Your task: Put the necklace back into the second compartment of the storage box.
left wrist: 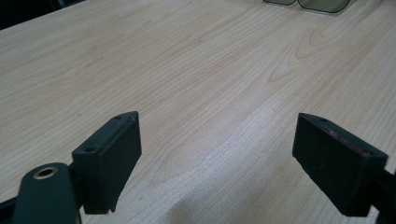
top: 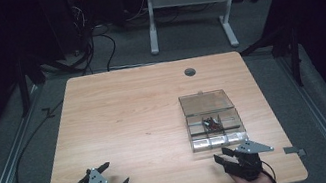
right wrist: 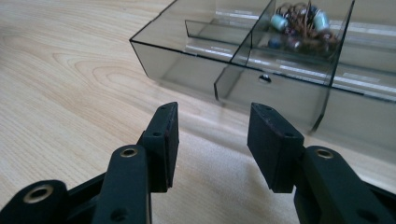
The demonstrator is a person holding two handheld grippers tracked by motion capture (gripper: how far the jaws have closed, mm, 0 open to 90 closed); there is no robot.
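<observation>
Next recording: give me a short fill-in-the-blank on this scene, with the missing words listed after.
1. The clear compartment box sits on the wooden ____.
2. The tangle of beads and wire lies in a compartment of the ____.
3. The fingers of the left gripper stand wide ____, with nothing between them.
4. The gripper nearest the box is the ____ gripper.

Missing words: table; box; open; right

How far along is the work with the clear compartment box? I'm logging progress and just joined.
Early stage. Done: nothing visibly; the clear box sits open-topped with a bundle of small parts in one compartment. In hand: the right hand-held gripper is open, empty, near the box's front wall. Left: the grasp itself; the left hand-held gripper waits open over bare table.
</observation>
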